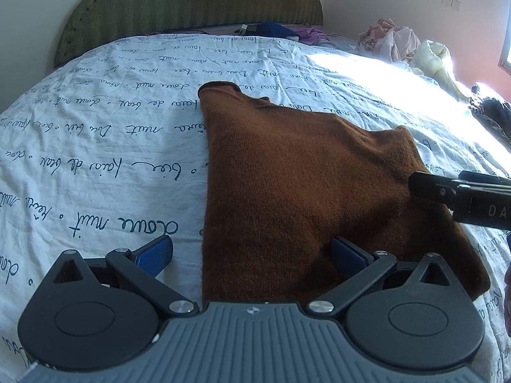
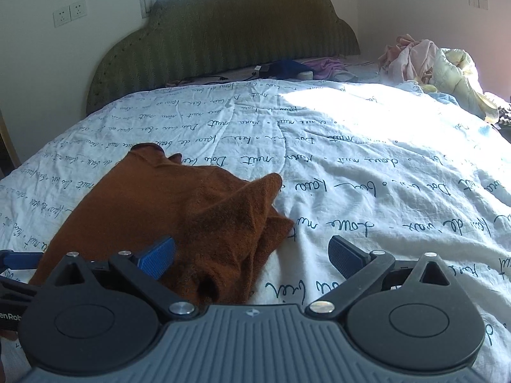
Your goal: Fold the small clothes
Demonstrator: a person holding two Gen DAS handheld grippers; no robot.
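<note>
A small brown knitted garment (image 1: pixel 303 185) lies on the white bedcover with dark handwriting (image 1: pixel 105 146). It is flat on its left side and bunched into folds on its right (image 2: pixel 223 223). My left gripper (image 1: pixel 250 257) is open over the garment's near left edge, one blue pad over the cover and one over the knit. My right gripper (image 2: pixel 252 257) is open too, straddling the garment's rumpled right edge, with nothing held. In the left wrist view the right gripper's black body (image 1: pixel 463 194) enters from the right above the garment.
A green padded headboard (image 2: pixel 223 32) stands at the far end. A heap of pink and cream clothes (image 2: pixel 428 60) lies at the far right. Dark blue and purple items (image 2: pixel 300 67) sit by the headboard. Strong sunlight falls on the cover's right part (image 2: pixel 367 111).
</note>
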